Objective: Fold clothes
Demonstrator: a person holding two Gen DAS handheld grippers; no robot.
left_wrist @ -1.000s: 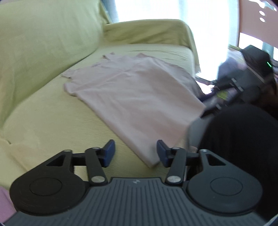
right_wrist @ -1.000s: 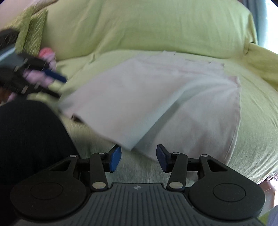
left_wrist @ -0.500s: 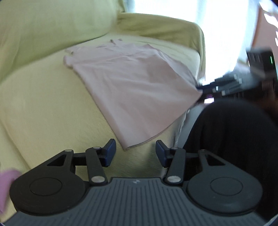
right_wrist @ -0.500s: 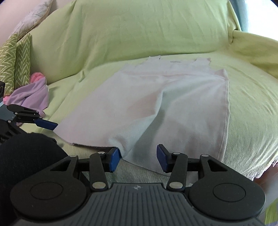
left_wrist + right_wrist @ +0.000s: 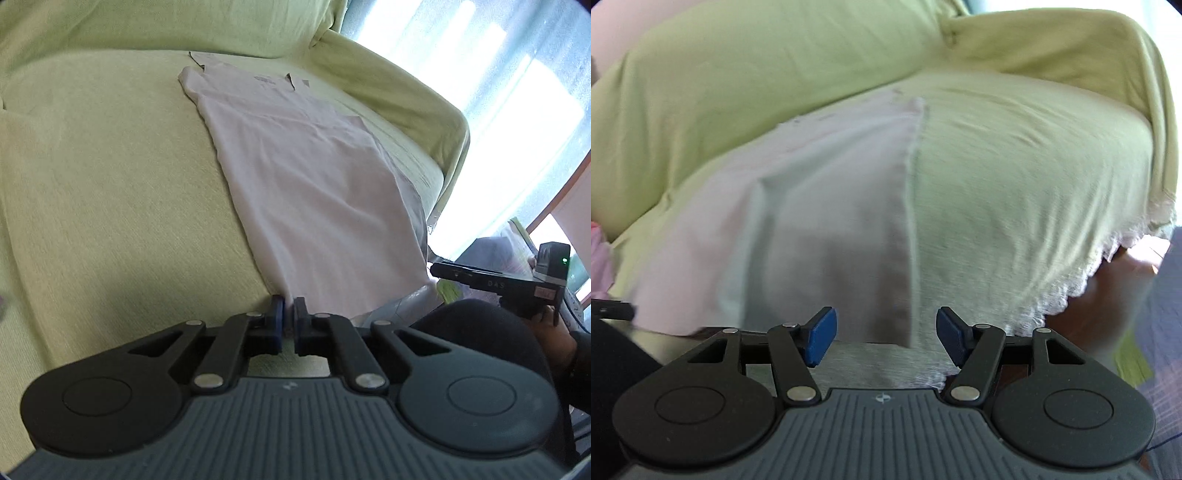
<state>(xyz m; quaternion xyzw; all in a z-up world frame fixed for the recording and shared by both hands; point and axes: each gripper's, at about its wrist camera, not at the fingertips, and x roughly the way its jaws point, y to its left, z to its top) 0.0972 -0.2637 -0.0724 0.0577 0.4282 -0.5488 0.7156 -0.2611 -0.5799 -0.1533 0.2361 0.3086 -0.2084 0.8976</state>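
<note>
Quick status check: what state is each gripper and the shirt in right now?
Left gripper: shut on the near hem corner of the pale pink T-shirt.
Right gripper: open, at the shirt's other near corner, not gripping.
Pale pink T-shirt: spread flat on the green-covered sofa, unfolded.

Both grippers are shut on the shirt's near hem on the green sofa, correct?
Not quite. Only the left gripper is shut on the shirt hem, per the left wrist view. The right wrist view shows the right gripper open, fingers spread at the hem, on the green sofa.
</note>
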